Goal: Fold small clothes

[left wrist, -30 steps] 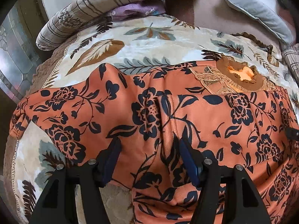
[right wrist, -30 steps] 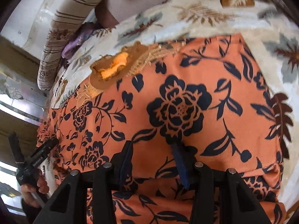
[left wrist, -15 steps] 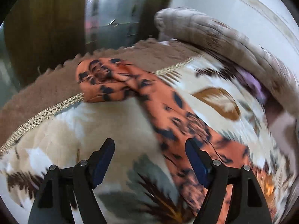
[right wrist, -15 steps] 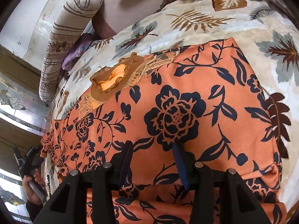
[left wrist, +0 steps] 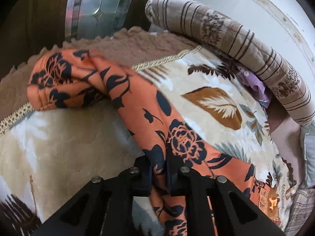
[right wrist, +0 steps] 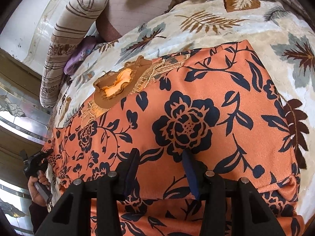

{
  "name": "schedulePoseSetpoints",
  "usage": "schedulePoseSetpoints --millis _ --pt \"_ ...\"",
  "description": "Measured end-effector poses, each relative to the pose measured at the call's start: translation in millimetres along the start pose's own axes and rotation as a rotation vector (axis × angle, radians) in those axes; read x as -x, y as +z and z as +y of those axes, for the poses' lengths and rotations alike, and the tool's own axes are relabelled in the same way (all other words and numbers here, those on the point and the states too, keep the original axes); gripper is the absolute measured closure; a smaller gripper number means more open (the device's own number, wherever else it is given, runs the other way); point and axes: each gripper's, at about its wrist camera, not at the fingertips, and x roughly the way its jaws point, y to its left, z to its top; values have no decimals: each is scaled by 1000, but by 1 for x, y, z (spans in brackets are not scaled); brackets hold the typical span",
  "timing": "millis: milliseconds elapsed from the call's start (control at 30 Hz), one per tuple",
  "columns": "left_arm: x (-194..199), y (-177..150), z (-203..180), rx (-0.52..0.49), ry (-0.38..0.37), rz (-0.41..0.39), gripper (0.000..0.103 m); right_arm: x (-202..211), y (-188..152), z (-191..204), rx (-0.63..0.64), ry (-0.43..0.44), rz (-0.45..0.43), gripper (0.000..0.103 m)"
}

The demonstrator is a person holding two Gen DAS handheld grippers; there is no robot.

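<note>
- My left gripper (left wrist: pixel 159 174) is pinched tight on the edge of the orange floral garment (left wrist: pixel 177 141); cloth runs straight between the two fingers with no gap either side.
- From that pinch the fabric stretches away in a narrow band up to a bunched sleeve end (left wrist: pixel 59 82), which lies on the brown fleecy border of the leaf-print blanket (left wrist: pixel 69 137).
- In the right wrist view the same garment (right wrist: pixel 187 118) lies spread flat across the blanket (right wrist: pixel 216 25), neckline with brown ruffled collar (right wrist: pixel 118 86) toward the far left.
- My right gripper (right wrist: pixel 160 169) sits low over the near part of the garment, fingers set apart, orange cloth showing between them. Tips look pressed onto the fabric, but I can't tell for sure if they touch or just hover.
- A fold edge of the garment runs across right under the right gripper's fingers.
- Far left in the right view I see the left gripper (right wrist: pixel 37 161) at the garment's side edge, person's hand (right wrist: pixel 38 184) on its handle.
- Striped bolster pillow (left wrist: pixel 236 45) lies along the far edge of the blanket, a bit of purple cloth (left wrist: pixel 254 80) tucked under it.
- White wall panel (left wrist: pixel 246 0) behind the pillow.
</note>
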Motion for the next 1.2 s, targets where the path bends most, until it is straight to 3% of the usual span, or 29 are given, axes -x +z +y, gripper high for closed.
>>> schedulePoseSetpoints --millis 133,233,300,367,400,433,467,533,667,767,900,967,1067,1133,1200 --pt "39 -7 -60 -223 -24 -130 94 3 1 -3 -17 12 -2 54" --pt "80 -33 -120 -413 -114 -214 94 6 2 -6 -35 16 -14 54" --pt "99 -60 -160 -530 -175 -233 94 10 3 -7 -37 11 -29 54" --pt "112 -100 -204 -688 -273 -200 94 14 3 -9 -41 6 -46 54" --pt "117 -135 -231 -820 -321 -163 92 17 5 -11 -45 -4 -60 54" --pt "119 -156 -245 -901 -336 -134 77 20 6 -13 -52 -11 -75 54" --pt "119 -190 -260 -1017 -336 -90 51 23 7 -16 -62 -13 -89 54" --pt "119 -236 -271 -1154 -303 -84 31 30 10 -23 -89 -10 -117 54" --pt "125 -277 -261 -1304 -272 -33 31 41 12 -33 -131 1 -158 52" --pt "131 -260 -244 -1263 -237 -46 31 45 11 -29 -116 -10 -171 51" --pt "128 -184 -200 -952 -200 -55 28 44 5 -5 5 -55 -186 51" --pt "111 -153 -164 -778 -120 -43 28 40 -1 15 115 -89 -188 51" --pt "63 -117 -118 -547 52 64 28 33 -10 57 287 -97 -192 51" --pt "40 -113 -102 -498 142 102 29 28 -13 94 395 -76 -187 51" --pt "24 -119 -101 -517 180 147 29 15 -16 144 521 -64 -172 51"
